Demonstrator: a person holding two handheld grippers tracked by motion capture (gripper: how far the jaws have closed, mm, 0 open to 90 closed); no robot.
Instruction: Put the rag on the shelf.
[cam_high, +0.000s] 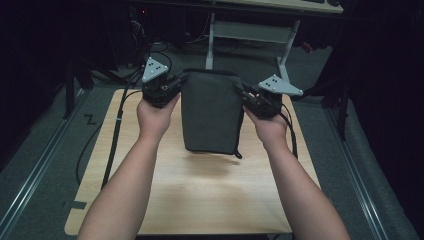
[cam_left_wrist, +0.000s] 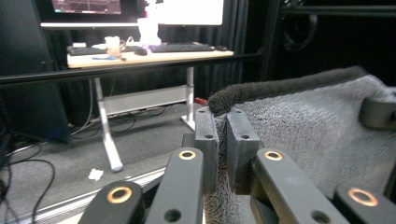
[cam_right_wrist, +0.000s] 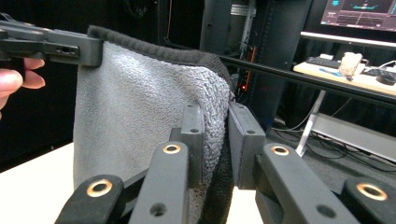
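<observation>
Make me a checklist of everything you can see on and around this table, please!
Surface: light wooden table, bare apart from the towel's shadow.
Job's things: one grey towel, folded double, hanging above the table by its two top corners.
Clutter: nothing seen on the table.
Grippers: left tool shut on the towel's corner; right tool shut on the other corner.
Cables: a black cable trails from the left tool across the table's left edge; another runs from the right tool.
Surroundings: dark room, grey floor, a desk with keyboards and screens behind.
</observation>
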